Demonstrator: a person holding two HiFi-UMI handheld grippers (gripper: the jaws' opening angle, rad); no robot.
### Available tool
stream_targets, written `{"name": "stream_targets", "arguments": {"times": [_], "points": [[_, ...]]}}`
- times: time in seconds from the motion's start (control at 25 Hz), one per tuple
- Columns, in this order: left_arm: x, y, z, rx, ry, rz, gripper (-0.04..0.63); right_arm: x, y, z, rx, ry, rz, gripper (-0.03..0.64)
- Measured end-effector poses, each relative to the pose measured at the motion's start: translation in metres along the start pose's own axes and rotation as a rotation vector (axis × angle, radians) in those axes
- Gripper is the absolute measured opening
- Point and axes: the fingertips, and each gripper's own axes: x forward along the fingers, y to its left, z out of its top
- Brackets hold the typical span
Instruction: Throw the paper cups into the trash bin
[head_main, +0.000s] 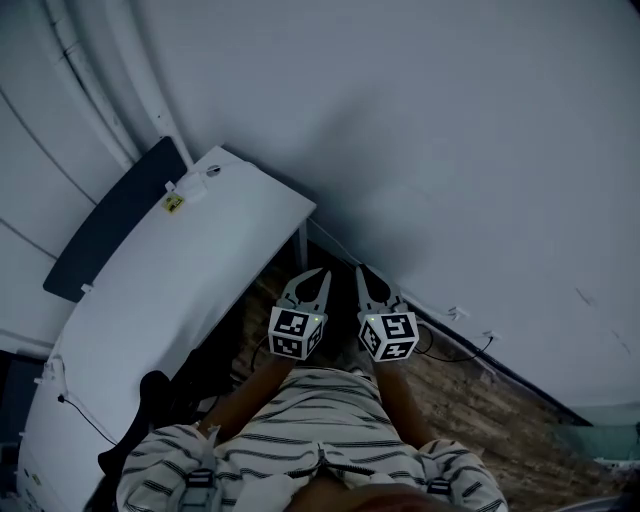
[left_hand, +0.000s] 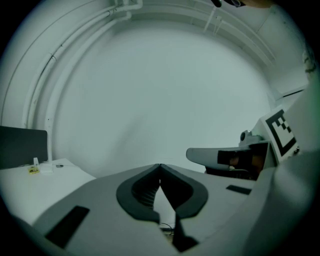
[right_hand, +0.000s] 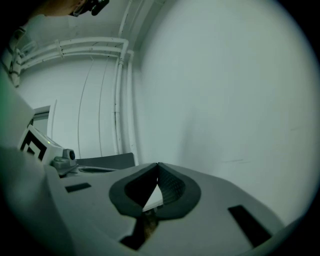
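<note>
No paper cup and no trash bin shows in any view. In the head view both grippers are held side by side in front of the person's striped shirt, pointing at a plain white wall. My left gripper (head_main: 318, 272) has its jaws closed tip to tip with nothing between them, as the left gripper view (left_hand: 159, 166) also shows. Just to its right, my right gripper (head_main: 362, 270) is likewise shut and empty, its tips meeting in the right gripper view (right_hand: 158, 164). Each carries a cube with square markers (head_main: 296, 333).
A white table (head_main: 170, 290) runs along the left, with a dark panel (head_main: 112, 222) behind it and a small yellow tag (head_main: 173, 203) near its far corner. Cables (head_main: 455, 350) lie on the wooden floor (head_main: 500, 410) along the wall base. White pipes (right_hand: 120, 100) climb the wall.
</note>
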Motion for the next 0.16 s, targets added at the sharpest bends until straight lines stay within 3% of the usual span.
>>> {"name": "stream_targets", "arguments": {"times": [0.16], "points": [[0.0074, -0.0016, 0.0085, 0.016, -0.017, 0.001, 0.023, 0.0024, -0.0056, 0.007, -0.01, -0.017, 0.001, 0.017]]}}
